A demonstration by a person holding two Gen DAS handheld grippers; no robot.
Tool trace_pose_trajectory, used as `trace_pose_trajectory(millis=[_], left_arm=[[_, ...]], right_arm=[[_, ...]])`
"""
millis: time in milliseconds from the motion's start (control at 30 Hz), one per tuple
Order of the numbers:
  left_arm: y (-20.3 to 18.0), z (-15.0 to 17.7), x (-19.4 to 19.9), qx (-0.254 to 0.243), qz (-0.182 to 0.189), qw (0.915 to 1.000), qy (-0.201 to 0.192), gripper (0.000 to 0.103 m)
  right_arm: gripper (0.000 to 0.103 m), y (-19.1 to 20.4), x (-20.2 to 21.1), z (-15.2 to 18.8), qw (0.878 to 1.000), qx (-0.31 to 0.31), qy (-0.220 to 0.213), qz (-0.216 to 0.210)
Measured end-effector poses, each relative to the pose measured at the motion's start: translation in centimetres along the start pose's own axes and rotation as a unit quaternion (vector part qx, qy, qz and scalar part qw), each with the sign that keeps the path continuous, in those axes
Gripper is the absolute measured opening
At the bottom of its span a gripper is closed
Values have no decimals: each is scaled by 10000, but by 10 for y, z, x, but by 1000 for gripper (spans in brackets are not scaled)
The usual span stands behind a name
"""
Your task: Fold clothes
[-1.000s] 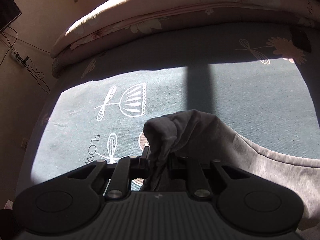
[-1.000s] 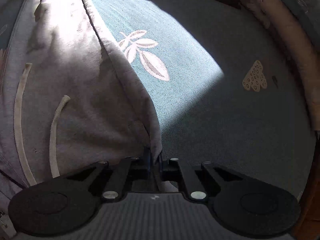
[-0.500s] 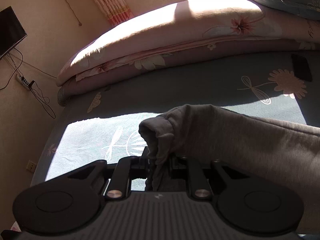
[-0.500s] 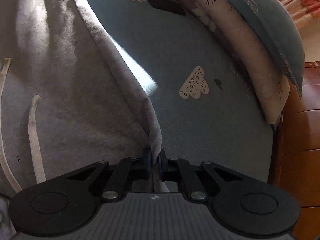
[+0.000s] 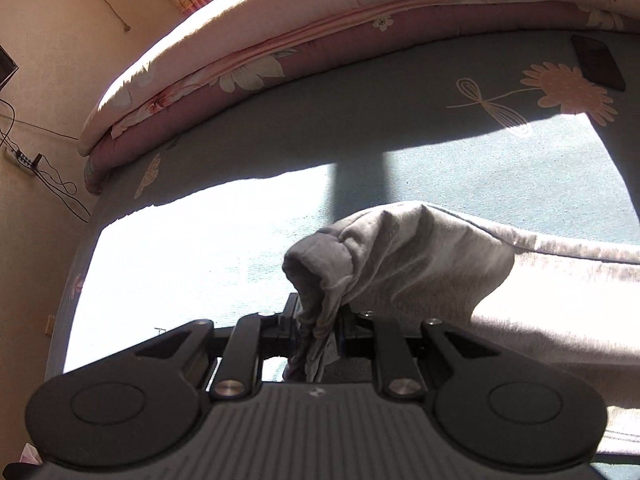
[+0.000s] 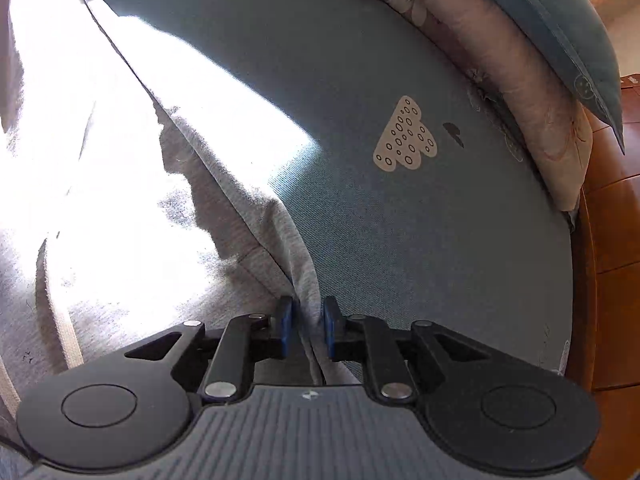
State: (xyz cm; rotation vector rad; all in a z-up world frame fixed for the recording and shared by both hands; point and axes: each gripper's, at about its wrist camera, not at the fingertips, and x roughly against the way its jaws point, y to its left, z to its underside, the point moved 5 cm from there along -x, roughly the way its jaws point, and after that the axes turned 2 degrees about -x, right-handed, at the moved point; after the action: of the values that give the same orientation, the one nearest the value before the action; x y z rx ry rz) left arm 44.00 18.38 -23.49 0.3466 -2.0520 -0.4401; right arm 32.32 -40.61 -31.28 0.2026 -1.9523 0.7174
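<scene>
The right gripper (image 6: 306, 330) is loosening since half a second ago, jaws parting around the hem; the left gripper (image 5: 316, 326) is clamping bunched grey sweatpants (image 5: 420, 256), soft and limp, draping over the teal bedsheet (image 6: 400, 220); hems are gripping best.

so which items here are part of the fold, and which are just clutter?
In play:
grey drawstring garment
left tongs, clamping its bunched end
right tongs, parted around its edge

Lying about:
folded floral quilt
blue pillow
dark phone
power strip

soft grey knit sweatpants (image 5: 460, 264) with off-white drawstrings (image 6: 66, 332): spread flat on the bed, sunlit; bunched cuff raised at one end, hem edge lifted opposite.
</scene>
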Motion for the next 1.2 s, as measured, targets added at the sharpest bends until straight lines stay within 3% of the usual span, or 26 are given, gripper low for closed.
trace_pose_trajectory(millis=[167, 233, 300, 633, 733, 800, 900, 967, 1067, 1133, 1200], left_arm=[[9, -8, 1, 124, -49, 9999, -50, 23], [12, -11, 2, 173, -69, 9998, -69, 29], [14, -13, 1, 186, -144, 9997, -74, 42], [48, -7, -2, 821, 3, 9966, -96, 46], [53, 12, -6, 1306, 371, 9907, 106, 46], [53, 32, -12, 1875, 806, 9785, 287, 46], [47, 67, -27, 2766, 1340, 9495, 631, 45], [42, 89, -42, 3265, 1509, 9290, 877, 44], [39, 112, -58, 3981, 1716, 8962, 941, 39], [38, 120, -64, 4309, 1777, 8803, 886, 39], [38, 122, -68, 4521, 1789, 8707, 740, 40]], right_arm=[[35, 2, 21, -9, 9984, -372, -321, -263], [35, 7, 27, -13, 9974, -454, -400, -381], [35, 14, 28, -18, 9964, -505, -429, -522], [35, 57, 35, -39, 9920, -481, -578, -1015], [35, 67, 39, -43, 9894, -555, -603, -1195], [35, 77, 47, -46, 9861, -632, -670, -1383], [35, 100, 64, -53, 9757, -707, -884, -1878], [35, 119, 75, -57, 9666, -739, -997, -2241], [35, 161, 89, -65, 9590, -475, -1108, -2564], [35, 192, 95, -71, 9571, -252, -1160, -2645], [35, 220, 98, -78, 9574, -39, -1205, -2623]])
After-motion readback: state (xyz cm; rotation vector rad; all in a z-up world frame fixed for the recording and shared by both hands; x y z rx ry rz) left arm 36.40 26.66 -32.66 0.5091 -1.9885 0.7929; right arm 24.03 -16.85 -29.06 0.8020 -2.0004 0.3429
